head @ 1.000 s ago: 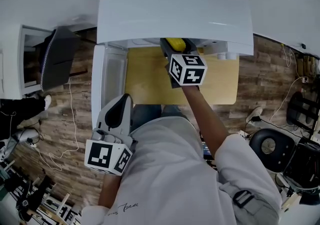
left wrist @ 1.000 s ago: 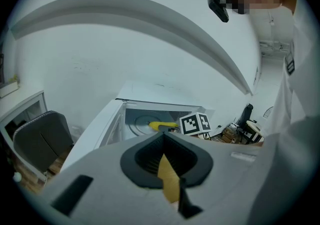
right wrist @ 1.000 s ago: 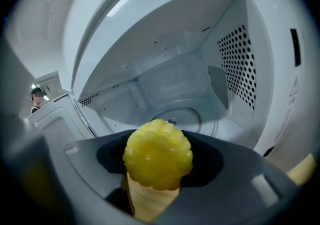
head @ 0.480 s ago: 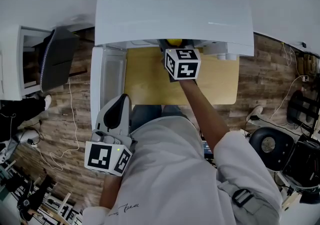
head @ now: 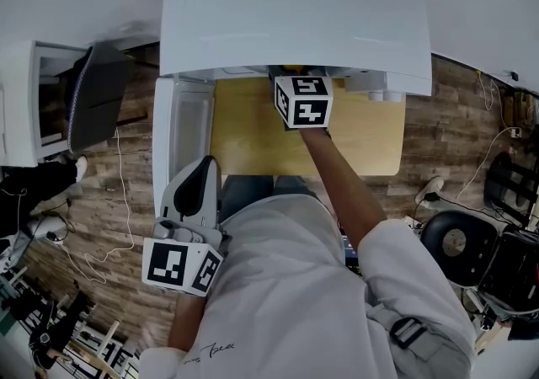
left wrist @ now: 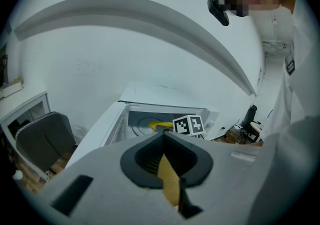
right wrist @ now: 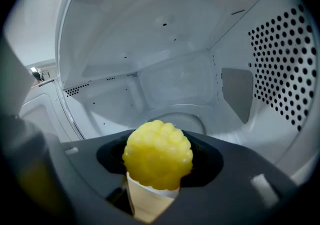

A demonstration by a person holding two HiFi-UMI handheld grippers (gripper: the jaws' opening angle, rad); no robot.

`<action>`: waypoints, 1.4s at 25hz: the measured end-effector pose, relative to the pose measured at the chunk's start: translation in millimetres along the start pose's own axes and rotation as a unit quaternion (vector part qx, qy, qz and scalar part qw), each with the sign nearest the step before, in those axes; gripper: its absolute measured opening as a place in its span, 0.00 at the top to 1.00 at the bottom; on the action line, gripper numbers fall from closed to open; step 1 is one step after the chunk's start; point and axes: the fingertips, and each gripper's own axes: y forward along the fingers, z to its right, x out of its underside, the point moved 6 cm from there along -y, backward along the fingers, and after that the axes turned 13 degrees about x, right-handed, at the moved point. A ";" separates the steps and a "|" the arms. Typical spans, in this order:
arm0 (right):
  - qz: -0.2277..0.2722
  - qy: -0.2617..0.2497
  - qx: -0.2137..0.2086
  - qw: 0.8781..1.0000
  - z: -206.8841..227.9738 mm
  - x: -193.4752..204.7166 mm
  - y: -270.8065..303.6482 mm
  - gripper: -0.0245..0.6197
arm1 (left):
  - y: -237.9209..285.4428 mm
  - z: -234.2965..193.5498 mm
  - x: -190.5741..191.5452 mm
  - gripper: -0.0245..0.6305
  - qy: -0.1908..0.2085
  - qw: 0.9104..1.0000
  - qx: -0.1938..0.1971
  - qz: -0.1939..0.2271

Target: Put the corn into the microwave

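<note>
The white microwave (head: 295,7) stands on a wooden table (head: 244,137), its door (head: 178,137) swung open to the left. My right gripper (right wrist: 158,171) is shut on a yellow corn cob (right wrist: 158,155) and reaches inside the cavity, above the glass turntable (right wrist: 175,113). In the head view only its marker cube (head: 303,101) shows, at the microwave's opening; the corn is hidden under the microwave's top. The left gripper view catches the corn (left wrist: 159,125) beside that cube (left wrist: 189,125). My left gripper (head: 200,179) hangs low by the door, shut and holding nothing.
A grey chair (head: 97,95) and a white cabinet (head: 25,99) stand at the left. Cables (head: 122,217) trail over the wooden floor. A black chair (head: 455,242) sits at the right. The cavity's right wall is perforated (right wrist: 285,64).
My right gripper has pushed farther into the microwave with the corn, which has slid out of the head view under the top. The left gripper has stayed put.
</note>
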 end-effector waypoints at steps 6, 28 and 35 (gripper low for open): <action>0.007 -0.006 0.007 1.000 1.1 -0.4 5.0 0.55 | -1.7 -1.2 1.4 0.98 -0.001 1.000 -0.004 0.001; 0.006 -0.071 0.040 0.997 -6.5 6.1 17.4 0.55 | -4.4 -9.2 6.1 0.98 -0.006 1.000 -0.008 -0.001; 0.008 -0.088 0.051 0.995 -8.8 6.7 19.6 0.55 | -6.3 -10.8 5.8 0.98 -0.007 1.000 -0.009 0.000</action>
